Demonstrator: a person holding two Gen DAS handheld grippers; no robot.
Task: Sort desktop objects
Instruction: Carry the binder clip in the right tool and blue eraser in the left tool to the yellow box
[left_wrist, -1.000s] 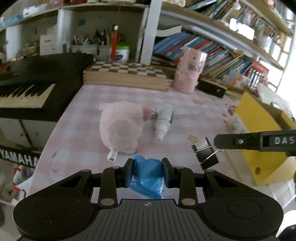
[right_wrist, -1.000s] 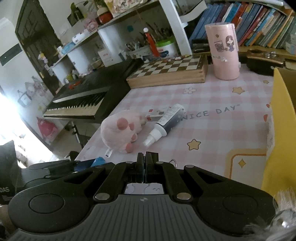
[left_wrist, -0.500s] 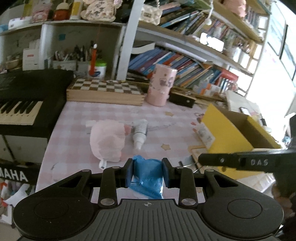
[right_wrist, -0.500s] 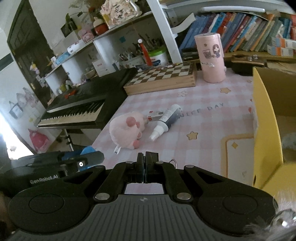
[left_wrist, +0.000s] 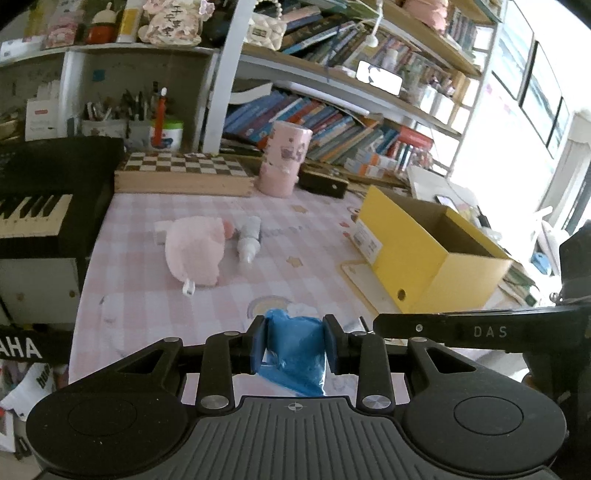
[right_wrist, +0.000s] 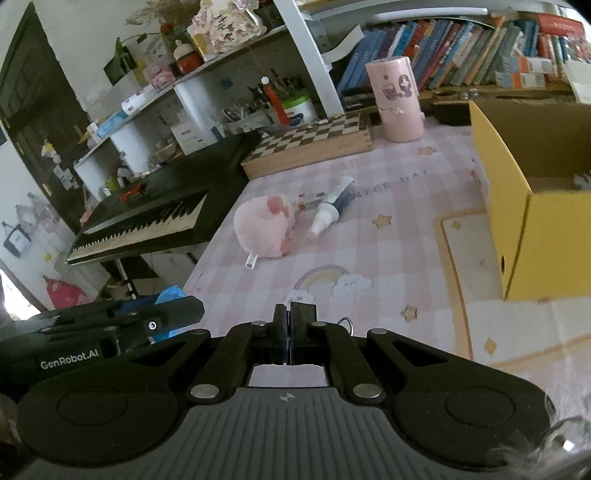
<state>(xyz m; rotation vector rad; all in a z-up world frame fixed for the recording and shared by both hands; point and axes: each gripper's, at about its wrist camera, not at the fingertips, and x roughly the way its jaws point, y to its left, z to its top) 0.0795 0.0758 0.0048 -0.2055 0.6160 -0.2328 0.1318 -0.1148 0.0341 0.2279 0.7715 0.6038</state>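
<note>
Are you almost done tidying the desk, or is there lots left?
Partway. Something already lies in the yellow box. The left gripper holds a blue packet; the right gripper is shut on a binder clip, barely visible. The pink plush toy and the squeeze bottle wait on the tablecloth.

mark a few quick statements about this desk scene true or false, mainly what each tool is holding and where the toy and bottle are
1. The left tool is shut on a blue packet. True.
2. The pink plush toy is inside the yellow box. False: it lies on the checked tablecloth.
3. The white bottle lies on its side beside the plush. True.
4. The right tool is wide open. False: its jaws are closed together.
5. The pink cylinder lies flat. False: it stands upright by the chessboard.
</note>
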